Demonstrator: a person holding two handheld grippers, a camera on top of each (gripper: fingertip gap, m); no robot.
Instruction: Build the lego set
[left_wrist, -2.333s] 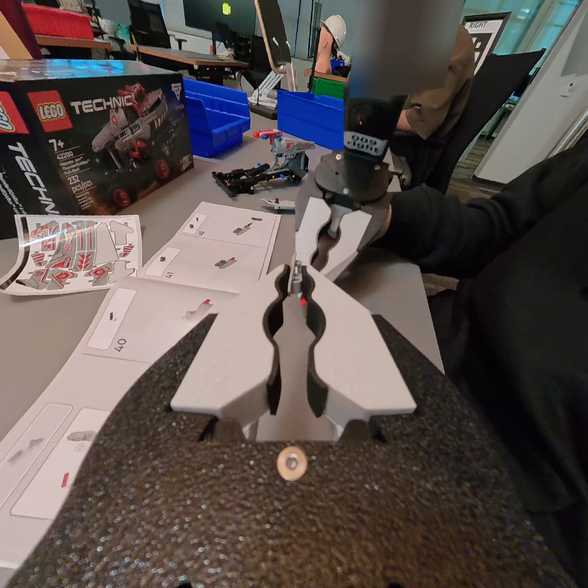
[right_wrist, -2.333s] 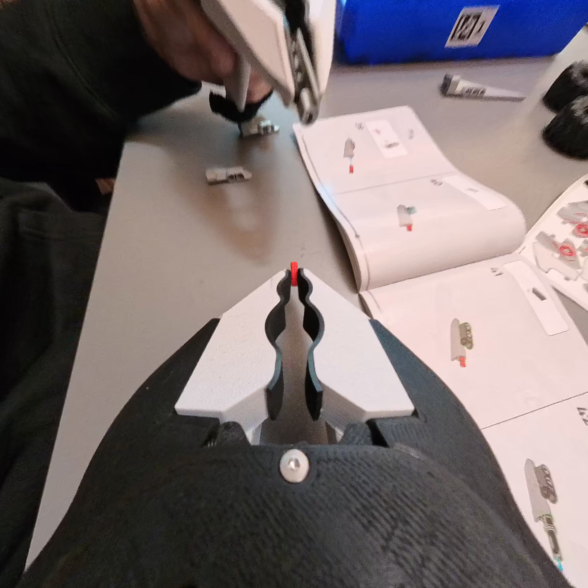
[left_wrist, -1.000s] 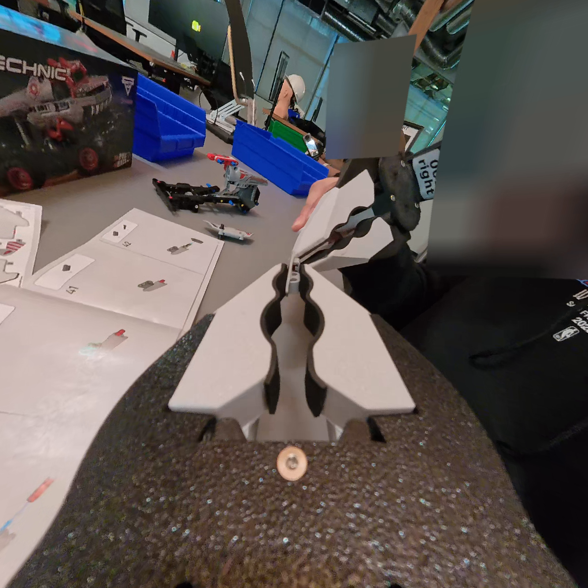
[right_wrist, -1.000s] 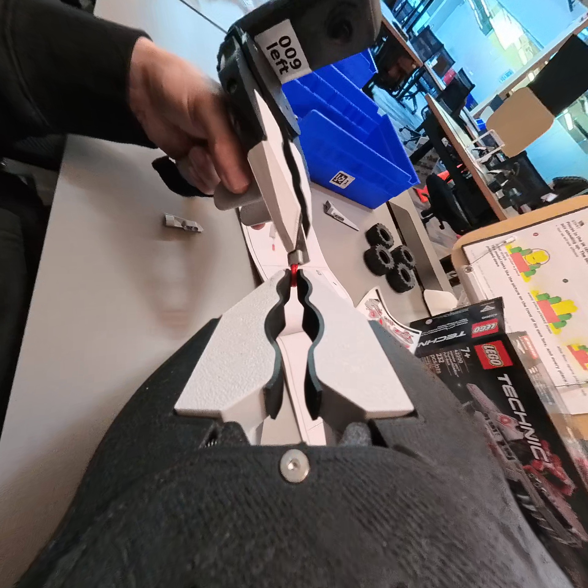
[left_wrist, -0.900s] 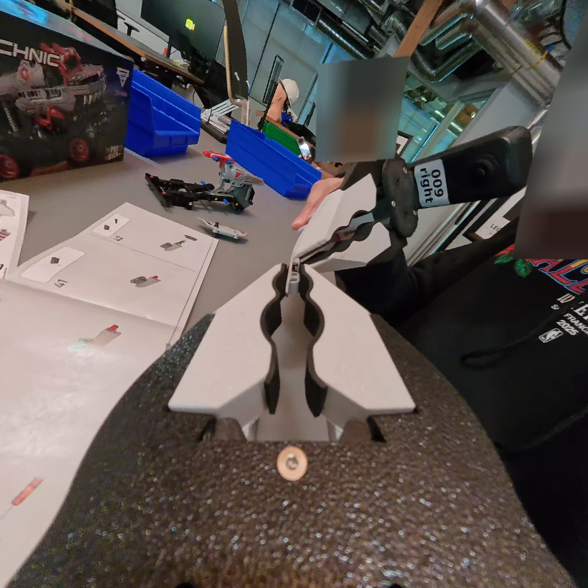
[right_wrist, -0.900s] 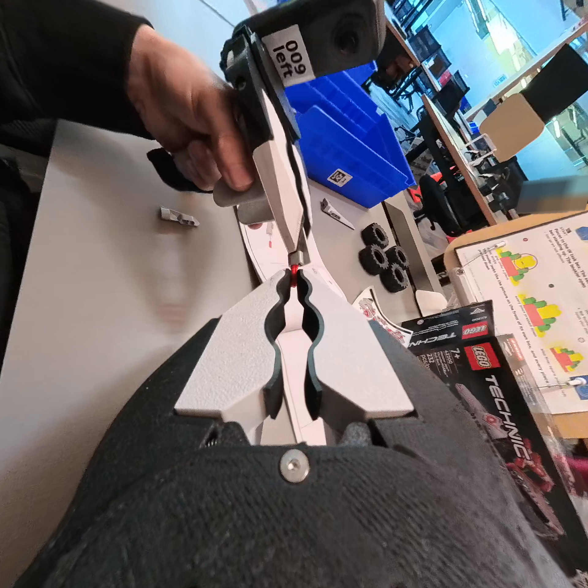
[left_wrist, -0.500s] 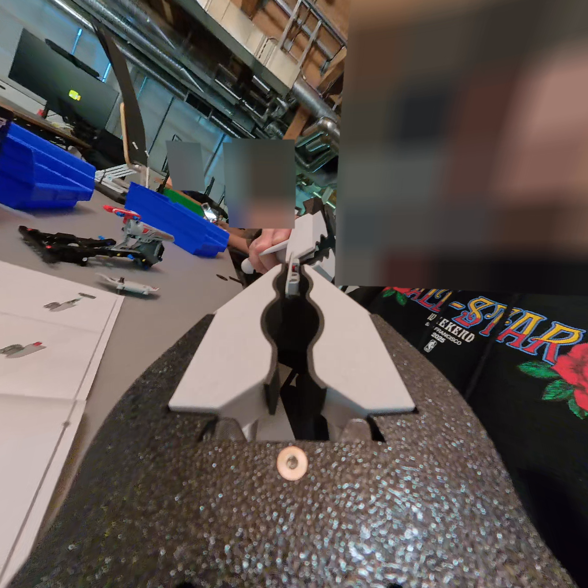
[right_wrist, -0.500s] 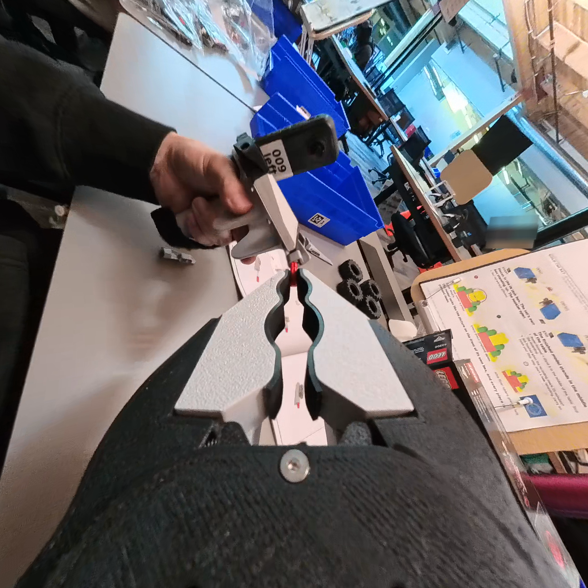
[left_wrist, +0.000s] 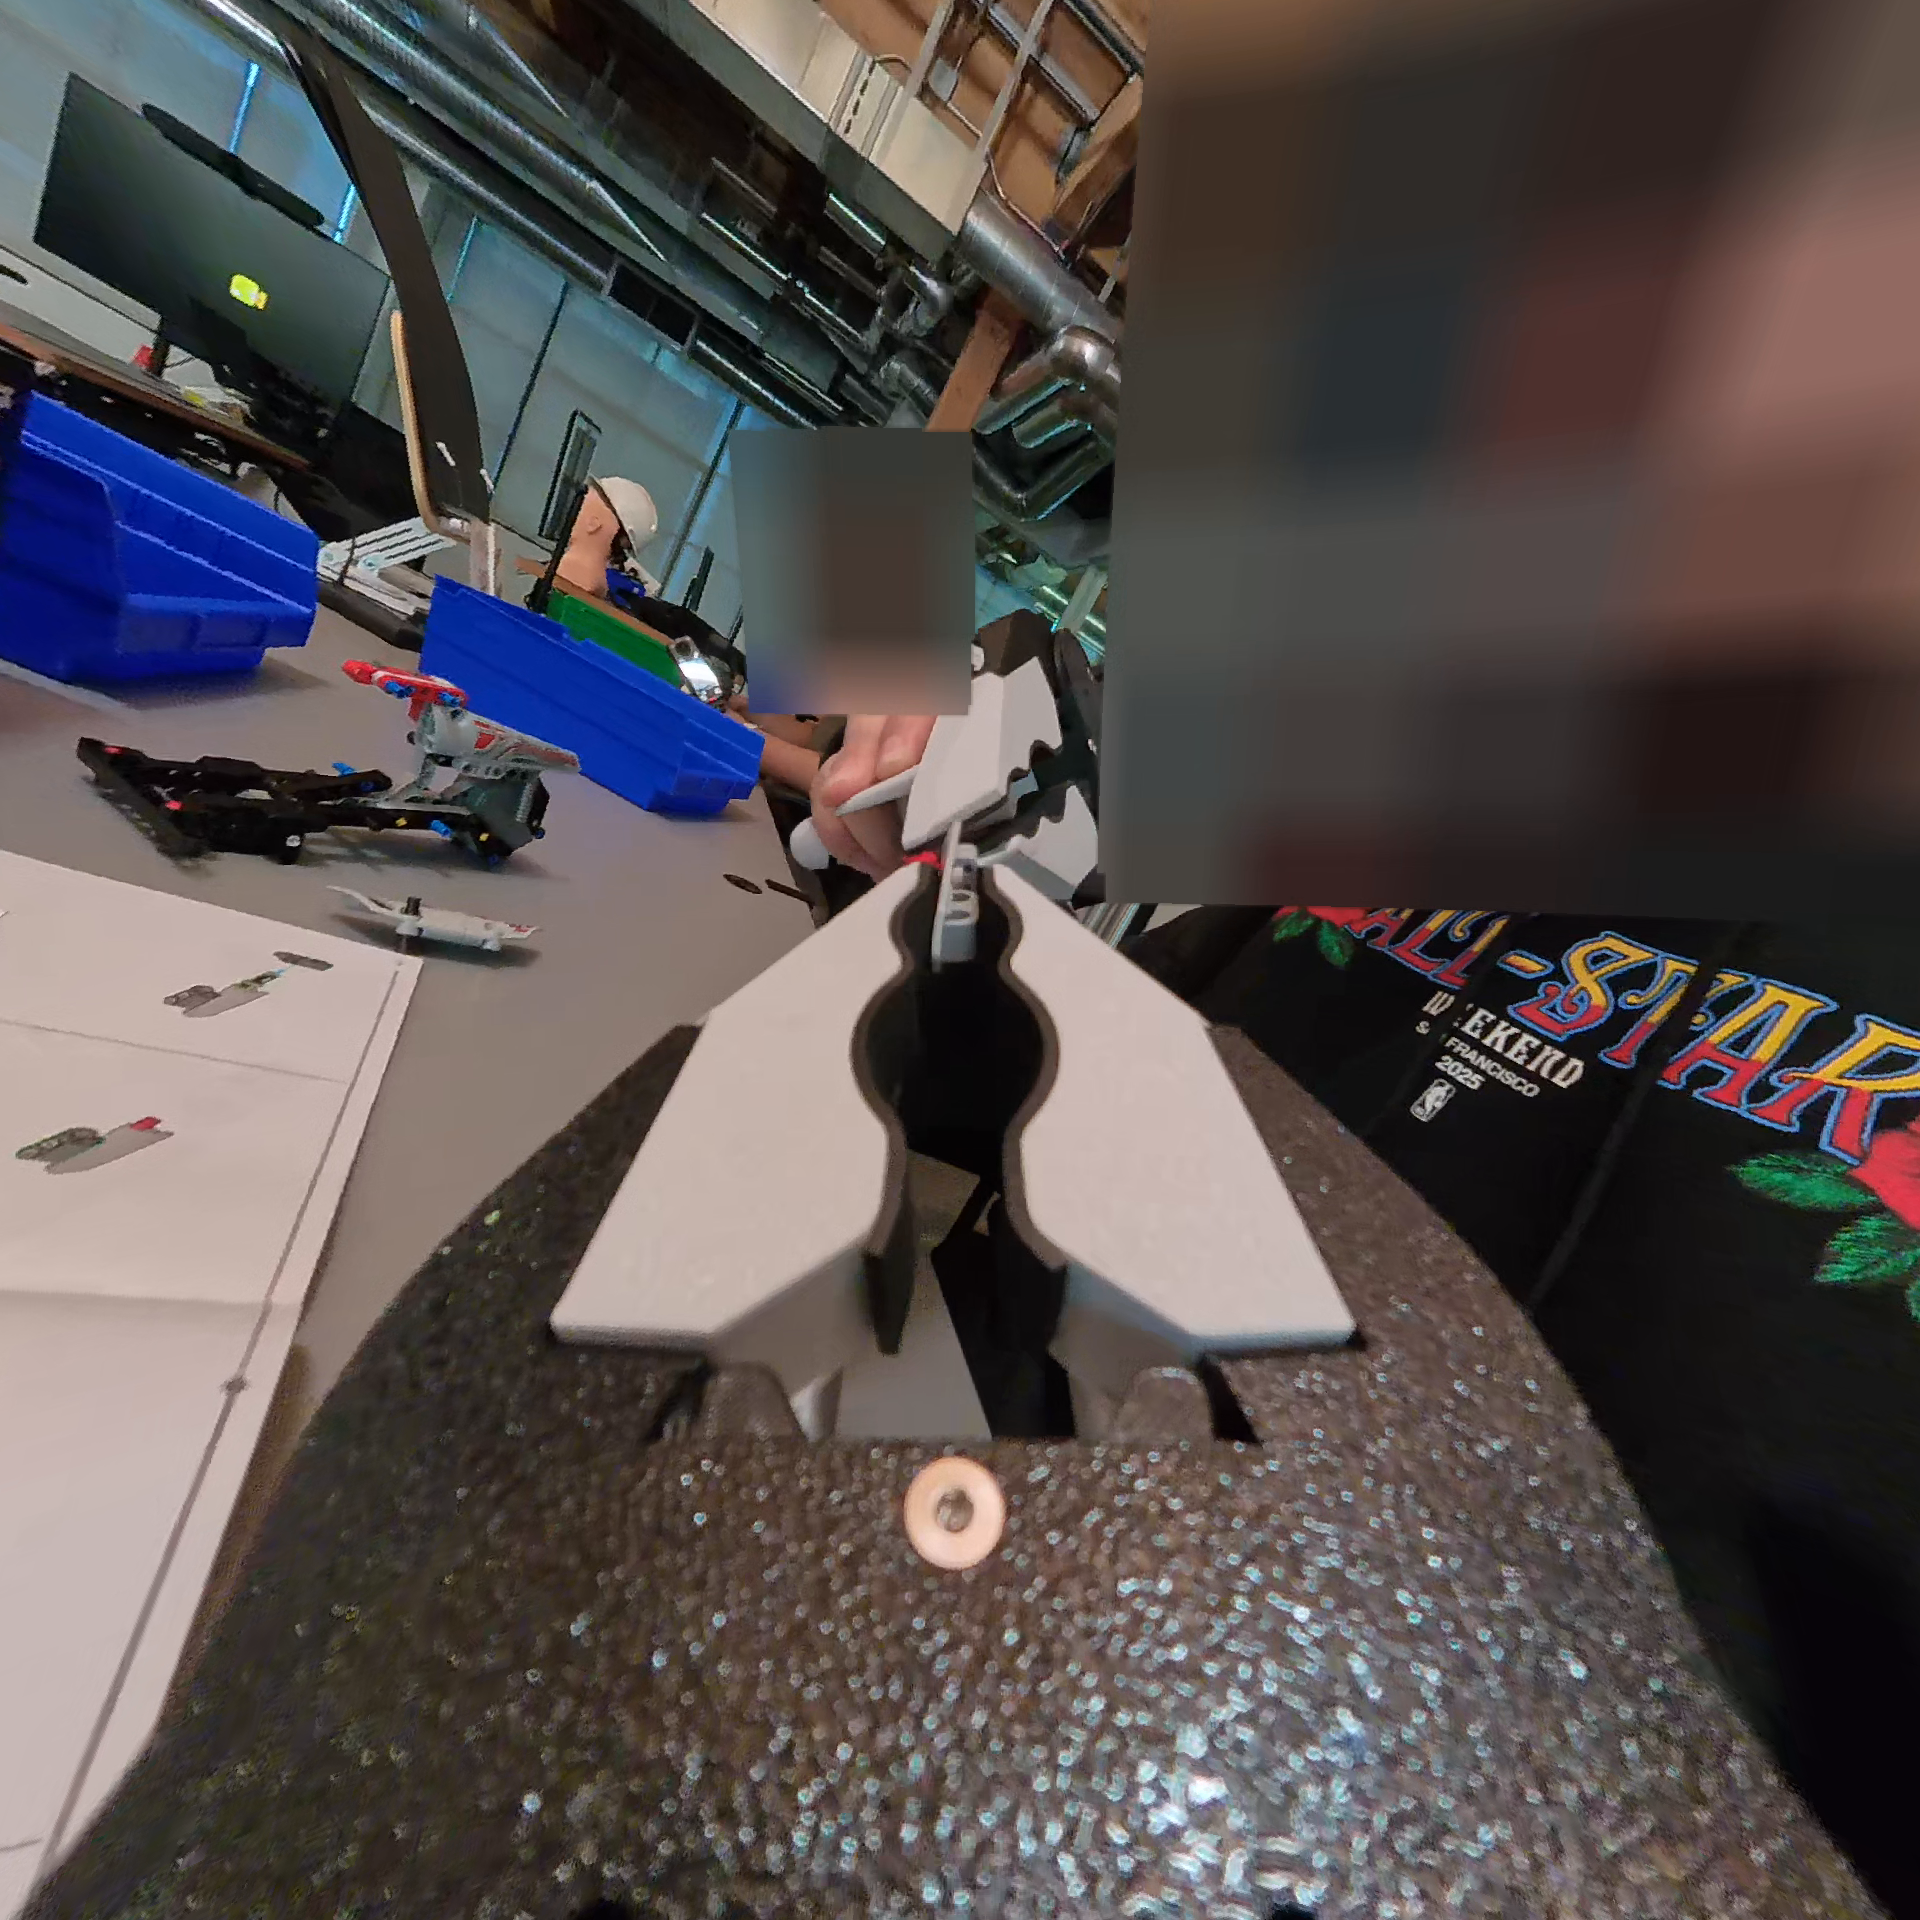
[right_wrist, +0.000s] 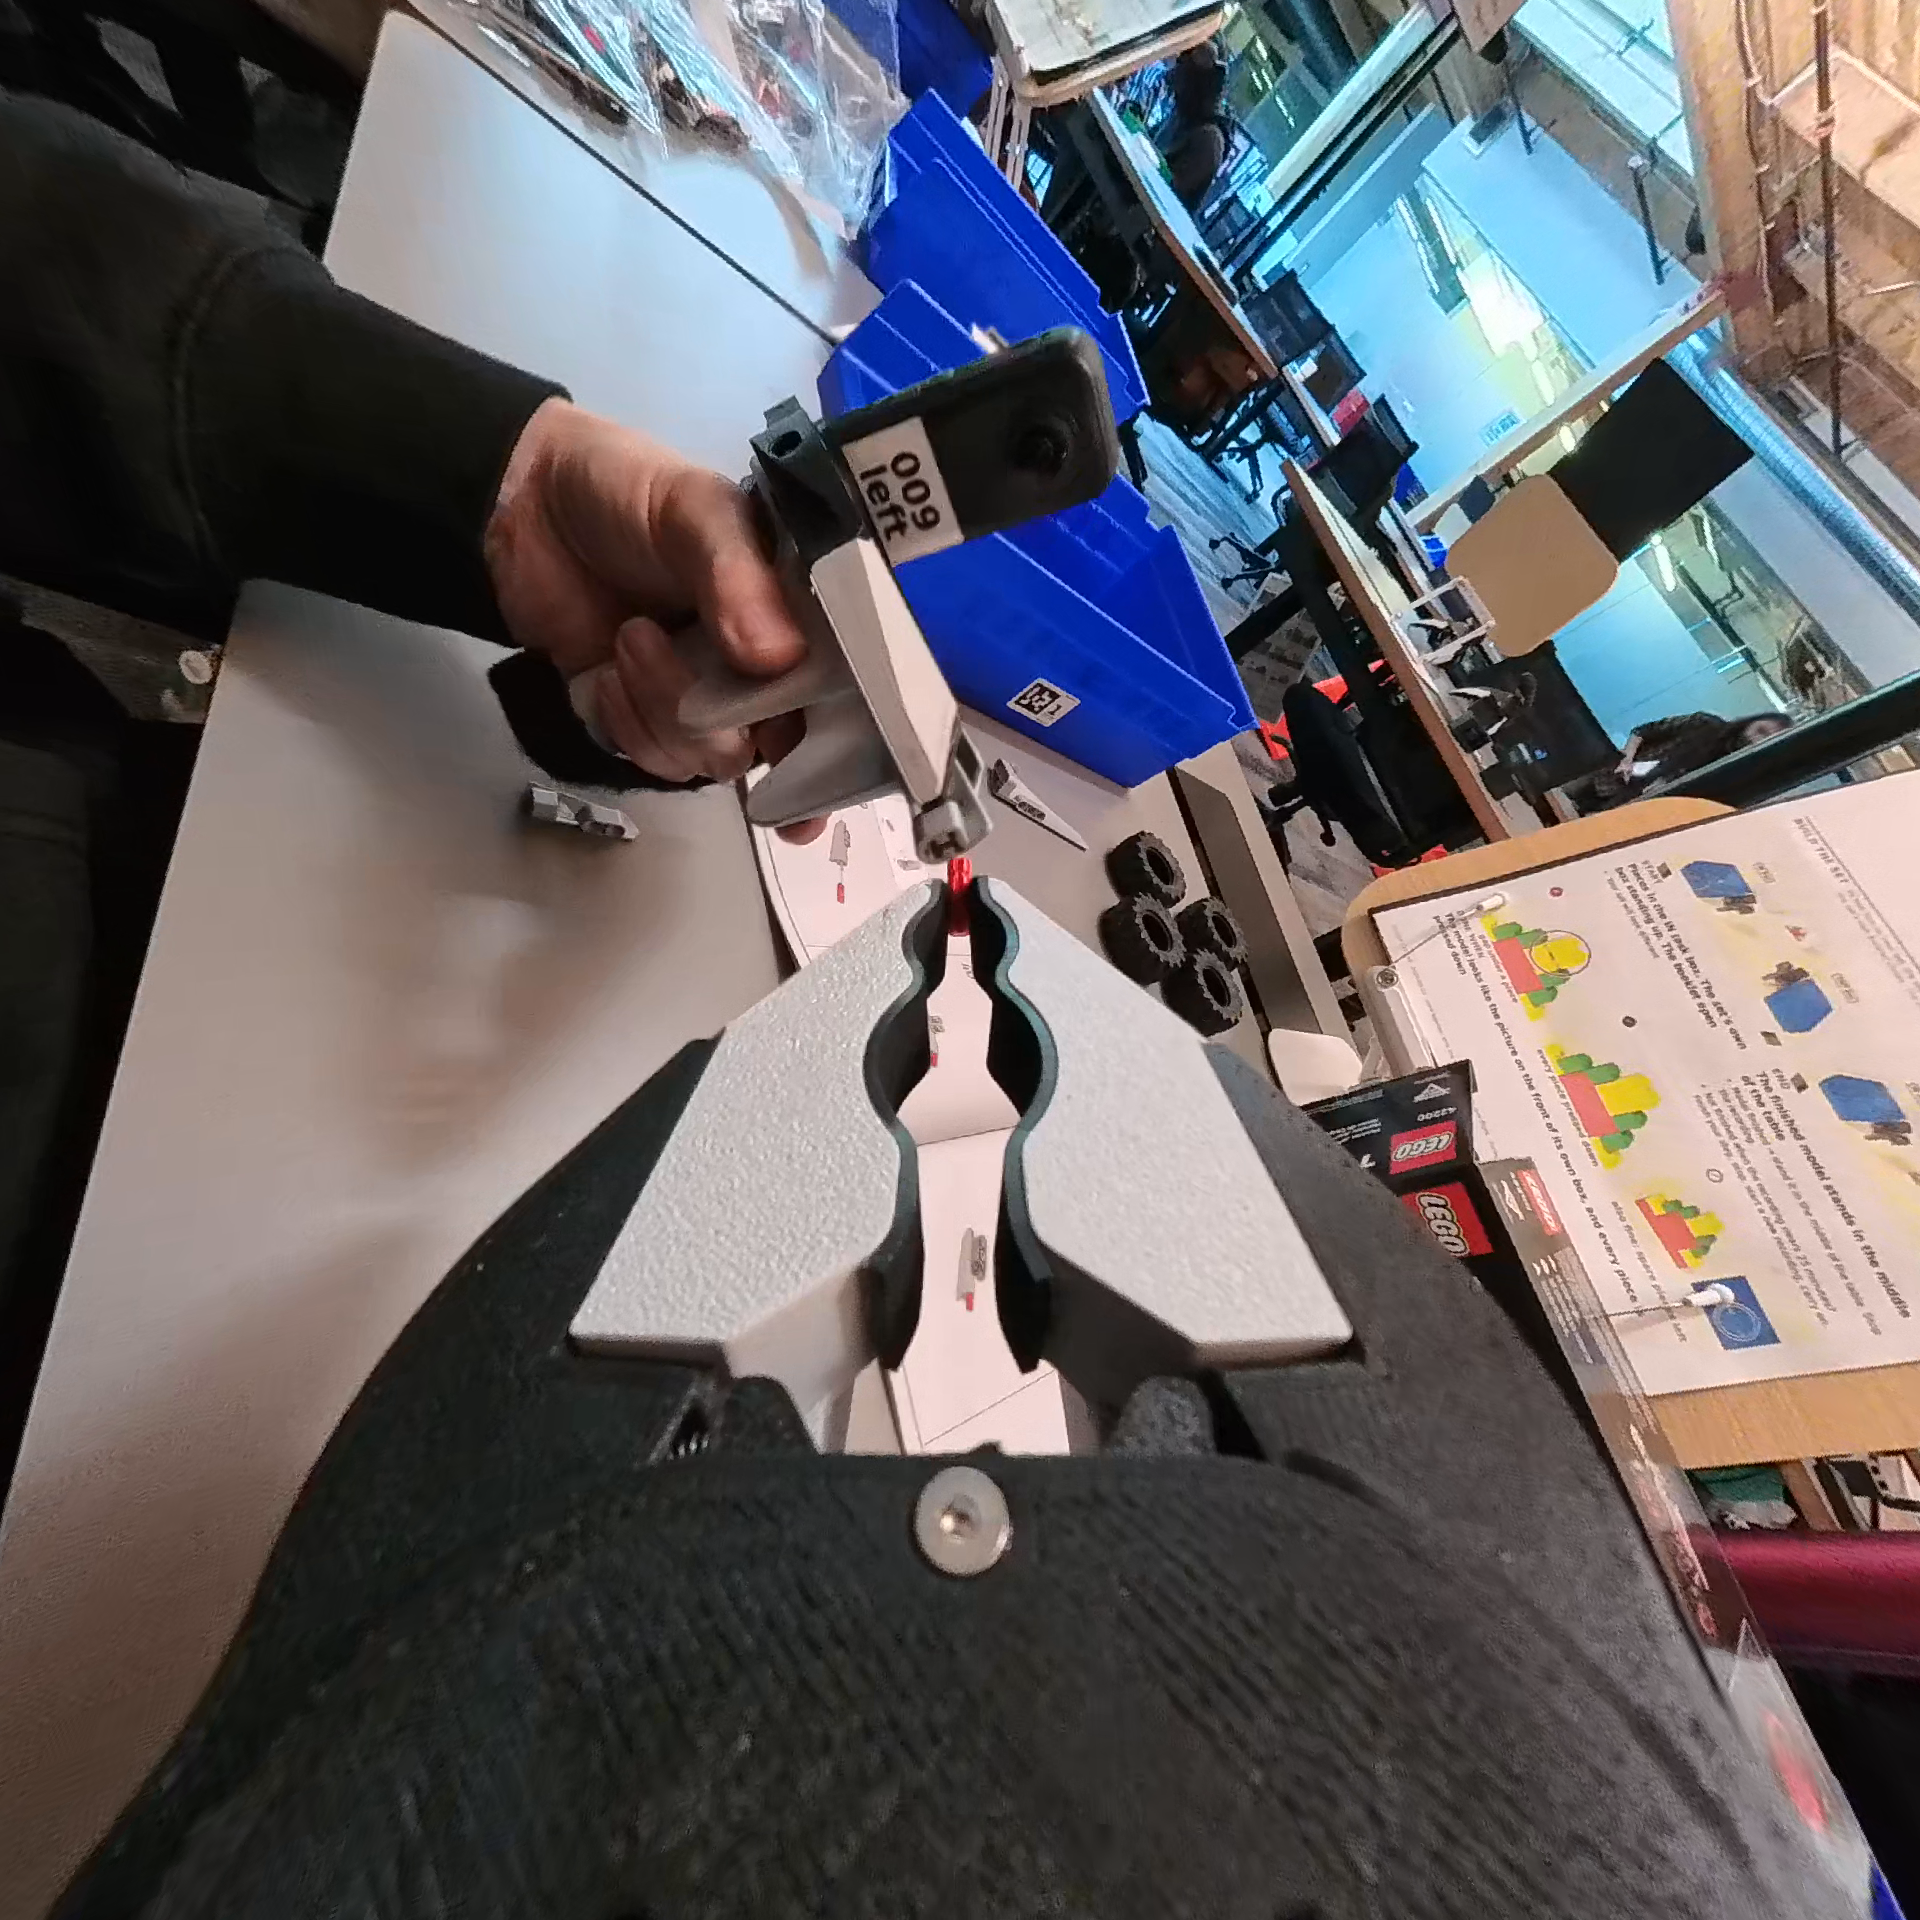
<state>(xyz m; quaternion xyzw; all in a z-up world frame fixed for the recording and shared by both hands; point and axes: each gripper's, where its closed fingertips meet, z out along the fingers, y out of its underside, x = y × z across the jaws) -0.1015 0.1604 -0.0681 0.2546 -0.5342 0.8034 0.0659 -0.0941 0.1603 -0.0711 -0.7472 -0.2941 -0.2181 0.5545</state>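
My left gripper (left_wrist: 954, 902) is shut on a small grey Lego beam (left_wrist: 956, 914), held up in the air; it also shows in the right wrist view (right_wrist: 951, 821) with the grey beam (right_wrist: 954, 814) at its tips. My right gripper (right_wrist: 958, 902) is shut on a thin red pin (right_wrist: 957, 902). The pin's tip sits just below the grey beam, almost touching it. In the left wrist view the right gripper (left_wrist: 961, 826) meets the beam from behind, with the red pin (left_wrist: 928, 858) beside it.
On the grey table (left_wrist: 582, 914) lie the open instruction booklet (left_wrist: 156, 1122), a black chassis build (left_wrist: 301, 795), a small grey assembly (left_wrist: 436, 916) and blue bins (left_wrist: 582, 696). The right wrist view shows black wheels (right_wrist: 1169, 940), a loose grey piece (right_wrist: 580, 814) and the set's box (right_wrist: 1455, 1174). The tips of both grippers are at nearly the same place.
Both grippers rose off the table and tilted up toward each other. The red pin and the grey beam came tip to tip; both stay gripped.
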